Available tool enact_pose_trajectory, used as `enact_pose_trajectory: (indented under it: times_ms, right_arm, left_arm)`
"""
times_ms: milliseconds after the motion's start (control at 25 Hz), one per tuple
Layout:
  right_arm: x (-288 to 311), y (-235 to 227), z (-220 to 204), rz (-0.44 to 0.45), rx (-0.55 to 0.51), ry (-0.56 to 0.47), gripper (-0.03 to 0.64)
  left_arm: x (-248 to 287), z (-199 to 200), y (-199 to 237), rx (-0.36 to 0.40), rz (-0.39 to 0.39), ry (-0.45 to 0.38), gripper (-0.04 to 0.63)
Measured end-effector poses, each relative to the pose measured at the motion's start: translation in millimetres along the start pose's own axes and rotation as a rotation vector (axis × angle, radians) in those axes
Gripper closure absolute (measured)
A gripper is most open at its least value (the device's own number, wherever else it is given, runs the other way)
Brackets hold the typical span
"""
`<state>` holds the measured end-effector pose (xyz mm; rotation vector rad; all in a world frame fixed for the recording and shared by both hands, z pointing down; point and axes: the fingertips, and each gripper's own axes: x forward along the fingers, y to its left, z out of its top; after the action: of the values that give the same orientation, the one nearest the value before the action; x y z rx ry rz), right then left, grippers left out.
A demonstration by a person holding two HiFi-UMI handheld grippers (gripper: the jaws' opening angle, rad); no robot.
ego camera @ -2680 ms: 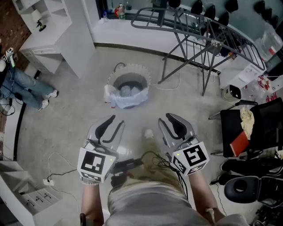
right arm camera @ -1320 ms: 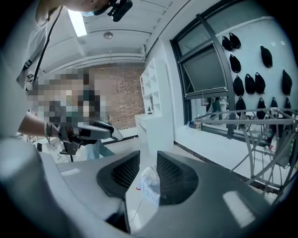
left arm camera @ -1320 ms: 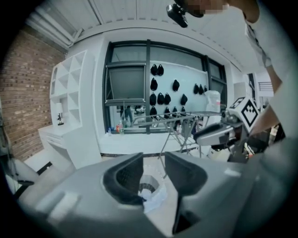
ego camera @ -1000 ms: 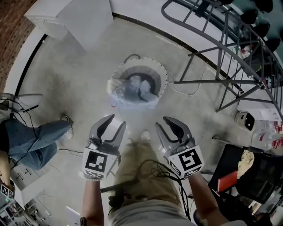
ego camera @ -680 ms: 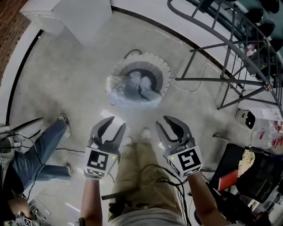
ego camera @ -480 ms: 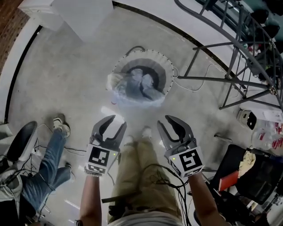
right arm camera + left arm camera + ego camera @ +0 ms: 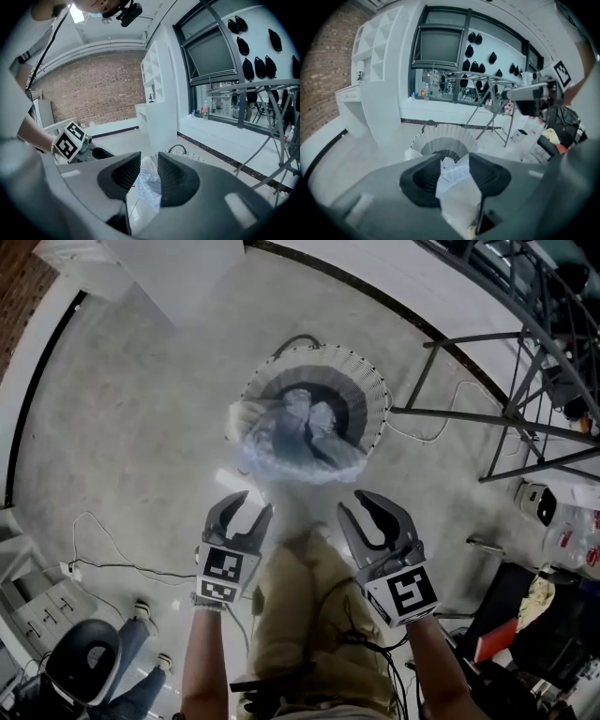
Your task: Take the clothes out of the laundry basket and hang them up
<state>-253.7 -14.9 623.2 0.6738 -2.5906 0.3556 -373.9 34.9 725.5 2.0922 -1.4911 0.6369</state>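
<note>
The clothes [image 7: 295, 432] lay in the laundry basket [image 7: 377, 390] on the floor [image 7: 141, 427], just ahead of both grippers. The left gripper [image 7: 251, 505] had just been opening its jaws, with nothing between them. The right gripper [image 7: 362, 512] had its jaws parted and empty.

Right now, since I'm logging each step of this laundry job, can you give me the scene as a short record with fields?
laundry basket: white, on the floor, ahead of both grippers
clothes: pale garments inside, some draped over the near rim
left gripper: open, jaws just been opening, nothing between them
right gripper: open, empty
contact: neither gripper touches the clothes
drying rack: stands right of the basket
</note>
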Motion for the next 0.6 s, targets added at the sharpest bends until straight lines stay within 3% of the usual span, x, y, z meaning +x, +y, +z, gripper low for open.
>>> enact_pose_trajectory:
  times_ms: [120, 600]
  right_arm:
    - [13, -4, -18, 0.012, -0.019, 0.03, 0.517]
    - [65, -22, -80, 0.02, -0.066, -0.076, 0.515]
  left_arm:
    - [27, -28, 8, -0.031, 0.013, 0.016, 0.414]
    - [123, -152, 40, -0.079, 0.032, 0.094, 0.396]
